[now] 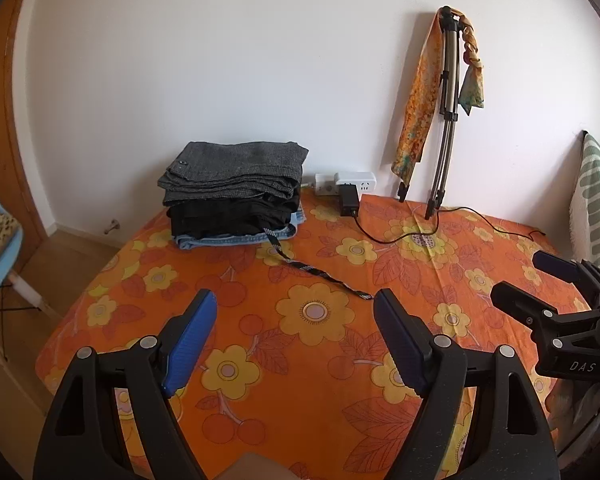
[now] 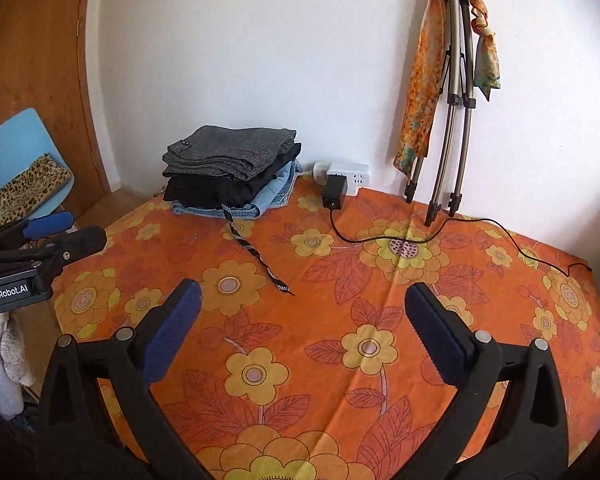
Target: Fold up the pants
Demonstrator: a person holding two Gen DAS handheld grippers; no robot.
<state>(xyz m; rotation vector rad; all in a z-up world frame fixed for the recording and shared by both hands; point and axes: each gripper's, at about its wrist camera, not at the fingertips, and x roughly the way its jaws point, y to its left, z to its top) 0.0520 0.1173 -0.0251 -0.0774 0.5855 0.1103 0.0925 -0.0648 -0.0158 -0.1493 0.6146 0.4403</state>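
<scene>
Hovering over the counter (image 2: 340, 300), the left tool (image 1: 294, 312) and right tool (image 2: 302, 300) both gape wide and hold nothing. Folded pants (image 1: 236, 192) sit stacked by the far wall, likely to keep the working space free.

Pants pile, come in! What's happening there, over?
Left tool and right tool open, empty. Folded pants stack at far edge, striped drawstring trailing out. Charger cable behind.

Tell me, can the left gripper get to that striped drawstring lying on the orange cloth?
Probably yes. The left gripper is open and holds nothing, and the striped drawstring lies exposed on the floral cloth just ahead, with nothing between.
</scene>
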